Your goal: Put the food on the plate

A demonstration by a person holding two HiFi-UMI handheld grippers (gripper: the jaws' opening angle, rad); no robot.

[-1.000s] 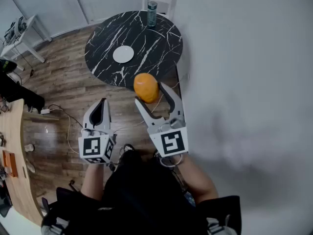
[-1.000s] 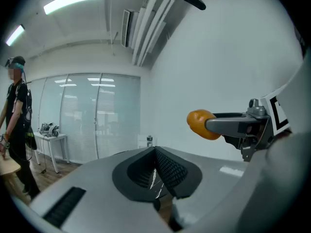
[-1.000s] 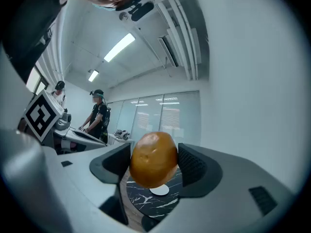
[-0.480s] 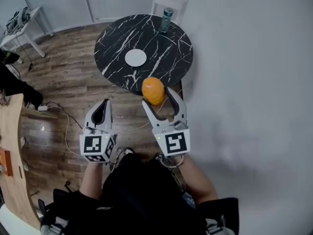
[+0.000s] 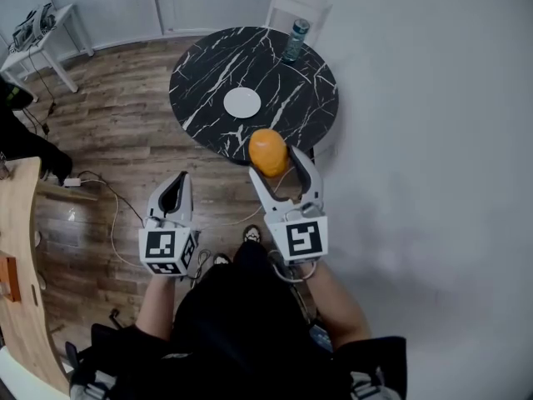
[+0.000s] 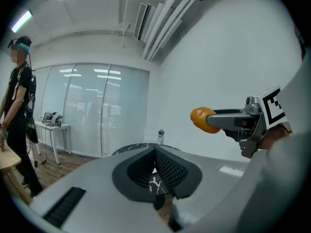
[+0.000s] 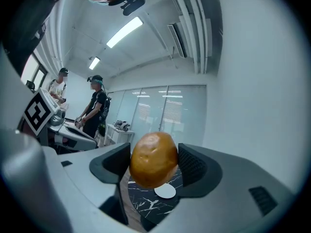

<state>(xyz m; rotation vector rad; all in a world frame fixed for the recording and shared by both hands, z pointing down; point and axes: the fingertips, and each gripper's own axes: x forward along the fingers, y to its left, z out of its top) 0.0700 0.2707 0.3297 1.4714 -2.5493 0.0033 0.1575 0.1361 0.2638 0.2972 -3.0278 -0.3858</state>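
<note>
Both grippers had moved nearer the worktop [image 5: 200, 98]. The left gripper [image 5: 176, 183] was closed, empty. The plate [image 5: 242, 102] sat mid-worktop, beyond the round orange food [image 5: 269, 150] clamped in the right gripper [image 5: 276, 163] over the near edge. Best carried farther, lowered, then released.

Place: an office-like workroom.
Walls: glass partitions with blinds [image 6: 97, 110], far ahead of the left claw [image 6: 154, 171].
Ceiling: strip lights [image 7: 125, 31] and an air unit [image 6: 142, 21] overhead.
Floor: wood planks [image 5: 108, 148] beneath the claws.
Furniture: round marble counter [image 5: 200, 90] ahead of the right claw [image 5: 276, 162]; white side table [image 5: 46, 40] and wooden desk [image 5: 17, 223] off to the left claw's left.
People: two standing people in headgear [image 7: 95, 106], left of the right claw.
</note>
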